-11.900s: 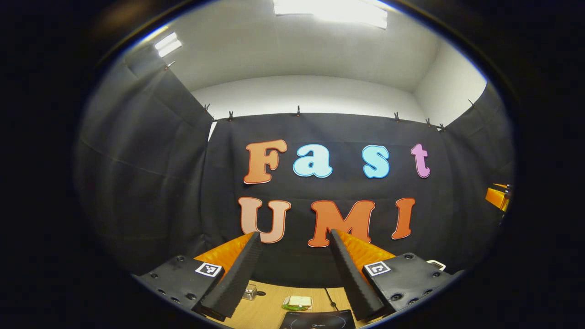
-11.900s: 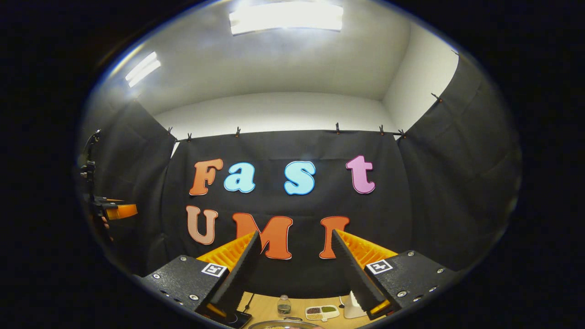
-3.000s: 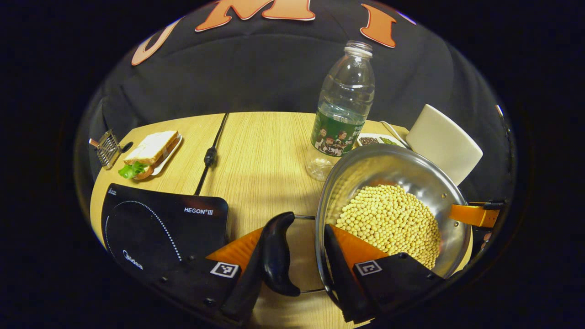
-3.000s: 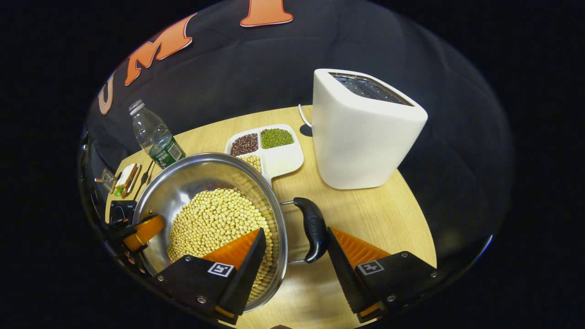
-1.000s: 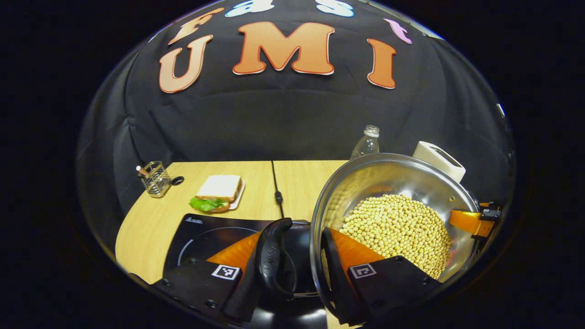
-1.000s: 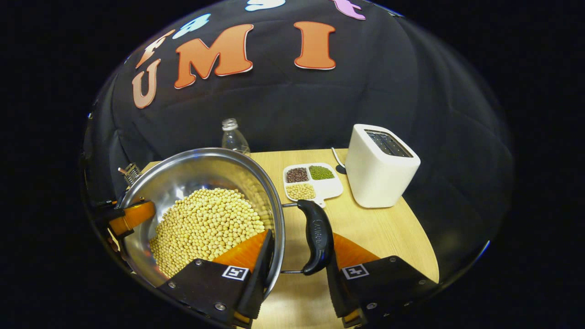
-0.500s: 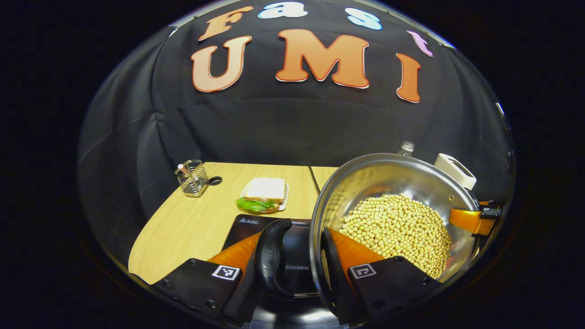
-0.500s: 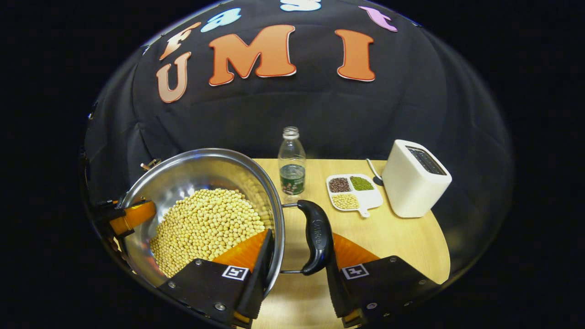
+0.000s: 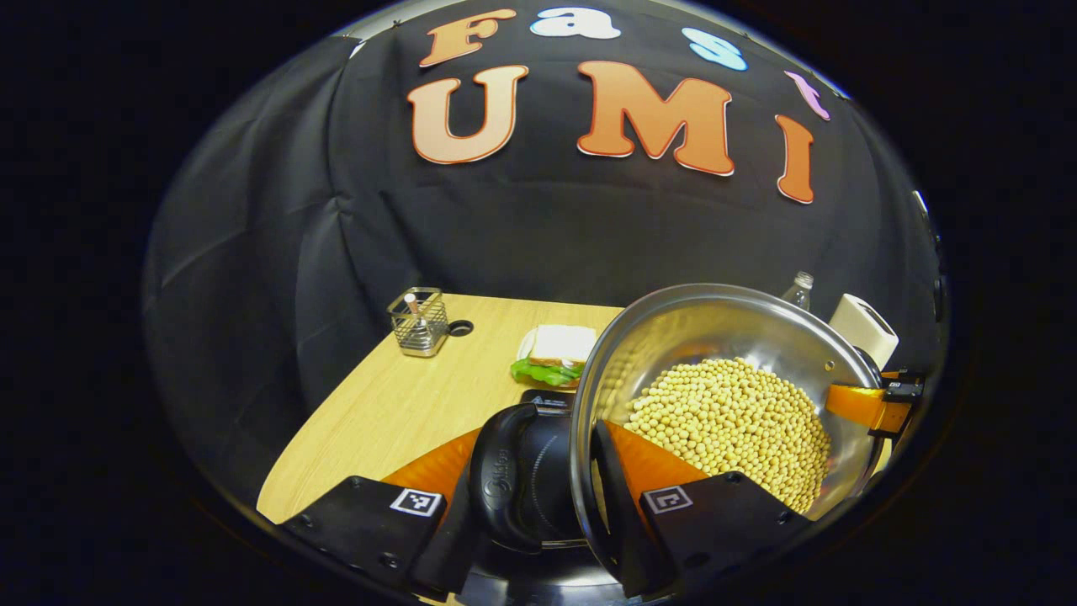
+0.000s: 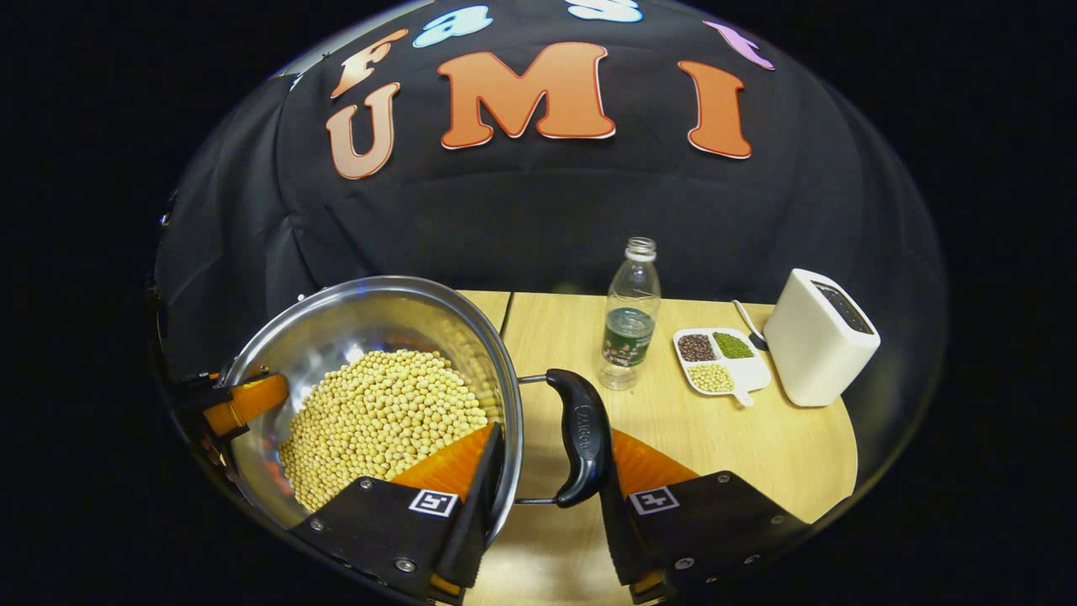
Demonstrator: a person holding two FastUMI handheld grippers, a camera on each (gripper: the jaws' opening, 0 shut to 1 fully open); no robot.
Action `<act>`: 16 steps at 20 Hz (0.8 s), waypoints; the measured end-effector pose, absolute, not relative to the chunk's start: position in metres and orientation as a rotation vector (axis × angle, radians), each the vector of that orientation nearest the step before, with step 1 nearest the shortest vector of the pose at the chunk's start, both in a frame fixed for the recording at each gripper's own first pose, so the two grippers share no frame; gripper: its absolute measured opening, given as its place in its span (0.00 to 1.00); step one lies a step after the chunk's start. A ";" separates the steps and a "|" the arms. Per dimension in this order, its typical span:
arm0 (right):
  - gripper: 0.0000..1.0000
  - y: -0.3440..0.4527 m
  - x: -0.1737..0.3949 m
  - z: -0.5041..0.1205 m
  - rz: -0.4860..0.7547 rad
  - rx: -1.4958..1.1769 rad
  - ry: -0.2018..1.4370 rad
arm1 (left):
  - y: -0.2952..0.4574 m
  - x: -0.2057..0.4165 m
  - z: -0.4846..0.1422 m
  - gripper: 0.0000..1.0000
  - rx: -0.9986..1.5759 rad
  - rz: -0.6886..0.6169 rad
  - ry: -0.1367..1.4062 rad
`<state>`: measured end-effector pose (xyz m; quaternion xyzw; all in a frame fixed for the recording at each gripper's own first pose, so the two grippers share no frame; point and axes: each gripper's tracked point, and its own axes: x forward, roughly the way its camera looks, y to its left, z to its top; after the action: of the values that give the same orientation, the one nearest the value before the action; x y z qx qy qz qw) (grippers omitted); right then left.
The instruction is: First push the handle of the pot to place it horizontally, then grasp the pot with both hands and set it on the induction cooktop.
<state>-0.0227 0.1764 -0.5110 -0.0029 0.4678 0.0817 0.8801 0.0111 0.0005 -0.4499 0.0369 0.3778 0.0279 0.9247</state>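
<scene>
A steel pot full of soybeans is held on both sides. My left gripper is shut on it, one finger against the black left handle, the other inside the pot wall. Under that handle lies the black induction cooktop; whether the pot touches it is hidden. In the right gripper view, my right gripper clamps the pot the same way, across its rim and right handle. Each gripper shows at the pot's far side in the other's view: right gripper, left gripper.
A sandwich on a plate and a wire holder stand behind the cooktop on the wooden table. To the right stand a plastic bottle, a divided dish of beans and a white toaster.
Both grippers have carried the pot leftward across the table, over the cooktop. The bottle, dish and toaster have fallen away to the right.
</scene>
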 end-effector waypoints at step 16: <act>0.60 0.224 -0.020 -0.549 0.206 -0.022 1.020 | 0.054 0.008 -0.495 0.70 0.037 0.107 0.823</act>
<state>-0.0198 0.2240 -0.5489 -0.0107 0.4874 0.0984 0.8675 0.0077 0.0536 -0.4949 0.0178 0.4000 0.0522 0.9149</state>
